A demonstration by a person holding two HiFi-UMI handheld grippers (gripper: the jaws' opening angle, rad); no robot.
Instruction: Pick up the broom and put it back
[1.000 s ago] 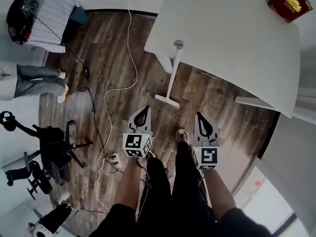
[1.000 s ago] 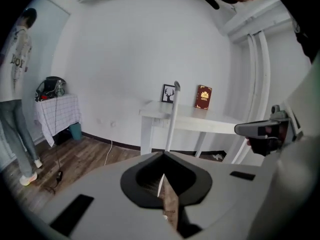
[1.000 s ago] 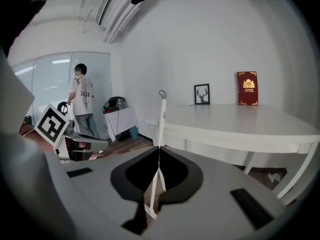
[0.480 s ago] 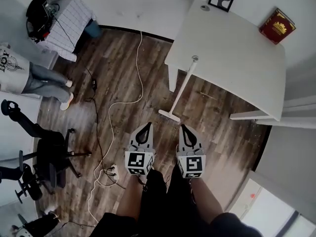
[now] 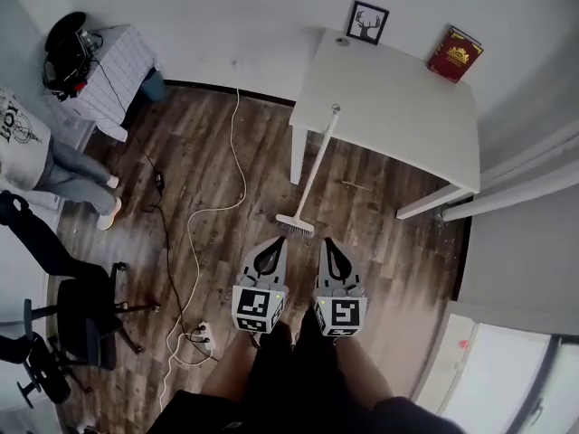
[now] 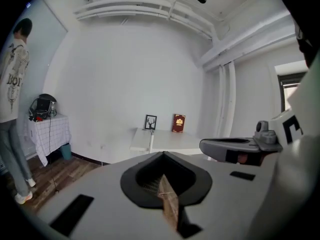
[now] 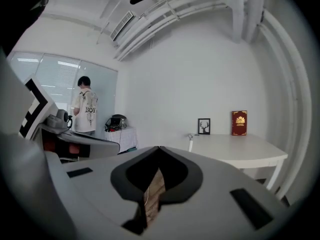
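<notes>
A white broom (image 5: 312,174) leans against the near edge of the white table (image 5: 398,116), its head (image 5: 295,226) on the wood floor and its handle top (image 5: 336,109) at the table edge. The handle top also shows in the left gripper view (image 6: 151,140) and the right gripper view (image 7: 190,143). My left gripper (image 5: 280,240) and right gripper (image 5: 325,240) are side by side just short of the broom head, both pointing toward the table. Each has its jaws shut with nothing between them, as the left gripper (image 6: 163,154) and right gripper (image 7: 159,148) show in their own views.
A white cable (image 5: 204,206) and a power strip (image 5: 201,335) lie on the floor at left, with an office chair (image 5: 86,310) beyond. A person (image 5: 36,152) stands at far left by a small covered table (image 5: 113,61). A framed picture (image 5: 367,22) and red book (image 5: 455,53) stand on the table.
Both grippers have risen and drawn closer together. The view has pulled back, so the whole table, the wall and the broom now show farther away.
</notes>
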